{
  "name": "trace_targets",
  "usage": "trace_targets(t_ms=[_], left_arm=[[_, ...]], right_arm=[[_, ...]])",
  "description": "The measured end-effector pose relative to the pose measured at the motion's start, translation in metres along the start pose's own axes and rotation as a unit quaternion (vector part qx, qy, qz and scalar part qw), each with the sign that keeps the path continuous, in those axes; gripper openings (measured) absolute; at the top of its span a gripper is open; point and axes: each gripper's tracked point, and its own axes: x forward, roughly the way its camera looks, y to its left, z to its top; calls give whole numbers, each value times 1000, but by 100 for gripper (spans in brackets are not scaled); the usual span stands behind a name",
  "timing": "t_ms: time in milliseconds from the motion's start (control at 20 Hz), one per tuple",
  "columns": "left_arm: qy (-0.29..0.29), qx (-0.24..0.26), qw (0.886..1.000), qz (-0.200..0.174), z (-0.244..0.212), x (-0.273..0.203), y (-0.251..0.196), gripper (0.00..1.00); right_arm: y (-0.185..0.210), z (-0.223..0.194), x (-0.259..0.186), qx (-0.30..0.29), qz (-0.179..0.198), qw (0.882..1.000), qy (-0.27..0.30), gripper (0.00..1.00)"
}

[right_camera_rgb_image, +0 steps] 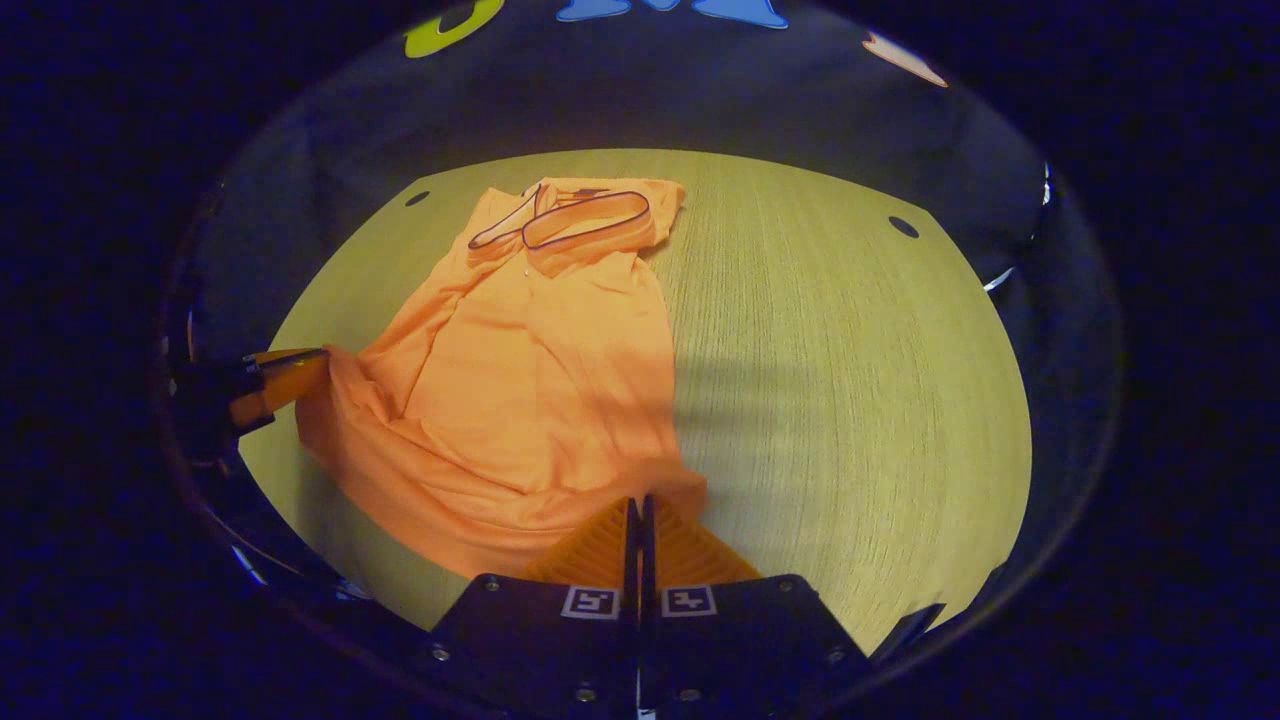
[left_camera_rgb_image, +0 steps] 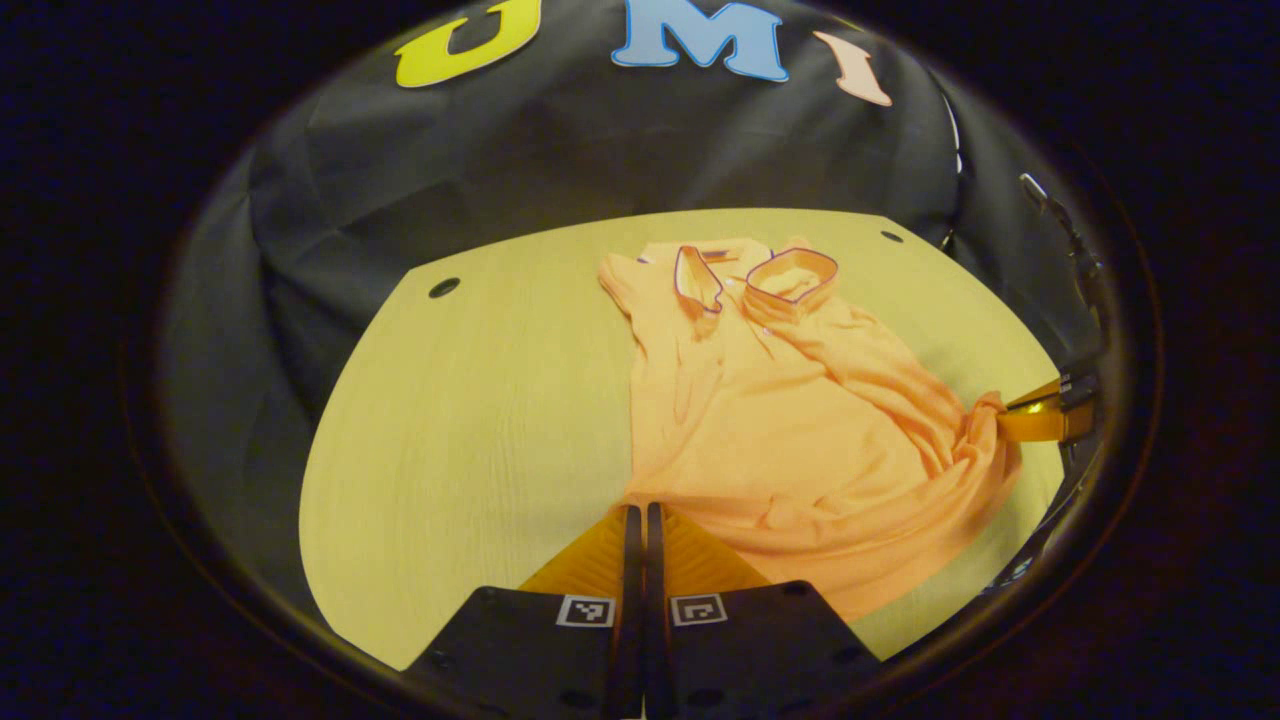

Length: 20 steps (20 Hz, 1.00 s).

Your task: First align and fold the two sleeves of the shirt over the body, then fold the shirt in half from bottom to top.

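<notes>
An orange polo shirt [left_camera_rgb_image: 790, 410] with a dark-trimmed collar [left_camera_rgb_image: 790, 275] lies on the light wooden table [left_camera_rgb_image: 470, 420], collar at the far end, sleeves folded in over the body. In the left gripper view my left gripper [left_camera_rgb_image: 640, 508] is shut on the hem's near left corner. The right gripper [left_camera_rgb_image: 1010, 420] pinches the other hem corner at the right, where the cloth bunches toward it. In the right gripper view my right gripper [right_camera_rgb_image: 640, 502] is shut on the shirt's [right_camera_rgb_image: 530, 380] hem corner. There the left gripper [right_camera_rgb_image: 300, 378] holds the far hem corner at the left edge.
Black cloth walls stand behind the table. Small dark holes [left_camera_rgb_image: 444, 287] [right_camera_rgb_image: 903, 227] mark the tabletop near its far corners. Bare wood [right_camera_rgb_image: 850, 400] stretches to the right of the shirt in the right gripper view.
</notes>
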Motion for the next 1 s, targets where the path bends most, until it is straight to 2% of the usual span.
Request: trace_targets(t_ms=[100,500,700,1000], left_arm=[[-16,-4,1000,-1,33,17,8,8],[-62,-39,997,2,140,78,31,6],[-84,-47,995,4,180,110,35,8],[-111,-63,992,9,238,157,47,6]], right_arm=[[-4,33,8,0,0,1000,-22,1],[-24,151,36,23,4,995,-96,1],[-38,202,51,50,5,990,-130,1],[-59,271,85,79,0,983,-167,1]])
